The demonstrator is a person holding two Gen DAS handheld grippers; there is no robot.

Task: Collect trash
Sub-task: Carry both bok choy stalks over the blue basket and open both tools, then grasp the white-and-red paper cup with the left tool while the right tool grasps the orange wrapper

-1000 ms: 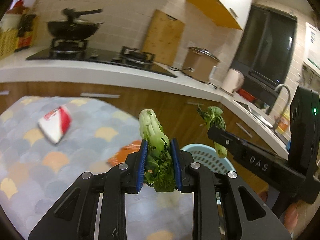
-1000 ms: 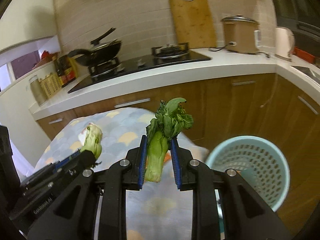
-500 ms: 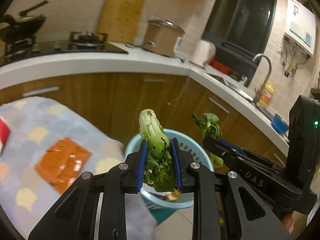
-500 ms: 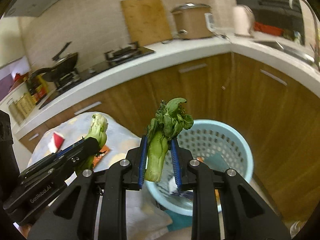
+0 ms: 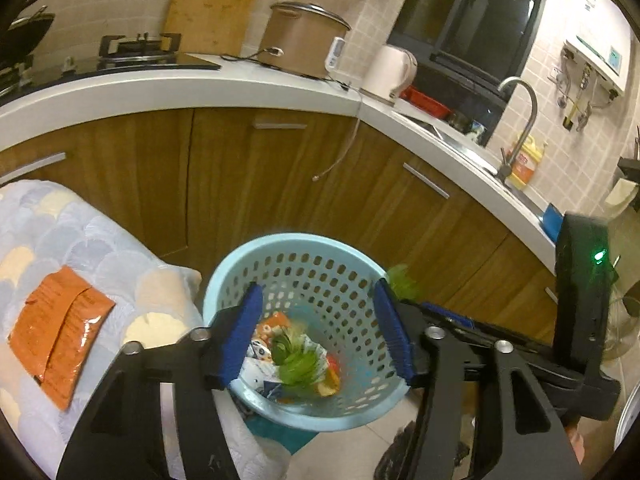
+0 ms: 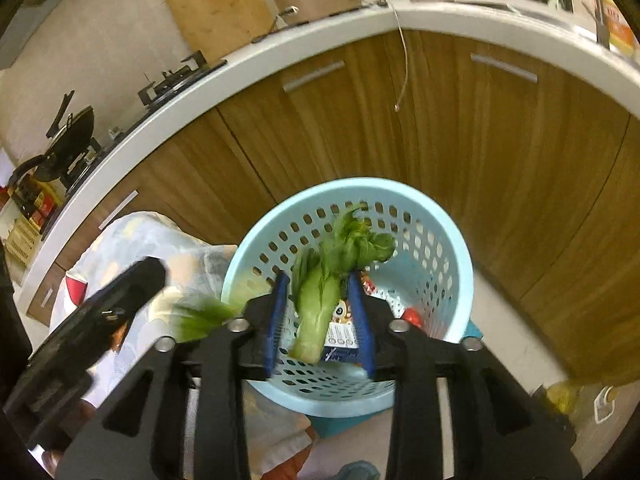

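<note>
A light blue perforated basket (image 5: pixel 296 238) (image 6: pixel 460 248) stands on the floor below both grippers, with wrappers at its bottom. My left gripper (image 5: pixel 320 332) hangs over it, jaws opening and wide apart with nothing between them. A blurred bok choy (image 5: pixel 294 364) lies or falls inside the basket beneath it. My right gripper (image 6: pixel 320 316) is also over the basket with its jaws opening. A second bok choy (image 6: pixel 320 292) stands loose between its blue pads (image 6: pixel 362 316), which no longer press on it. In the left wrist view the right gripper (image 5: pixel 440 320) reaches in from the right.
A table with a scale-patterned cloth (image 5: pixel 80 240) is left of the basket. On it lie an orange packet (image 5: pixel 56 332) and a red-and-white carton (image 6: pixel 76 286). Wooden cabinets (image 5: pixel 280 184) under a white counter close off the back. A cable (image 6: pixel 404 64) dangles from the counter.
Both grippers swung from over the table to above the basket and tilted down. Both then opened. The left bok choy dropped into the basket. The right one came loose between the pads.
</note>
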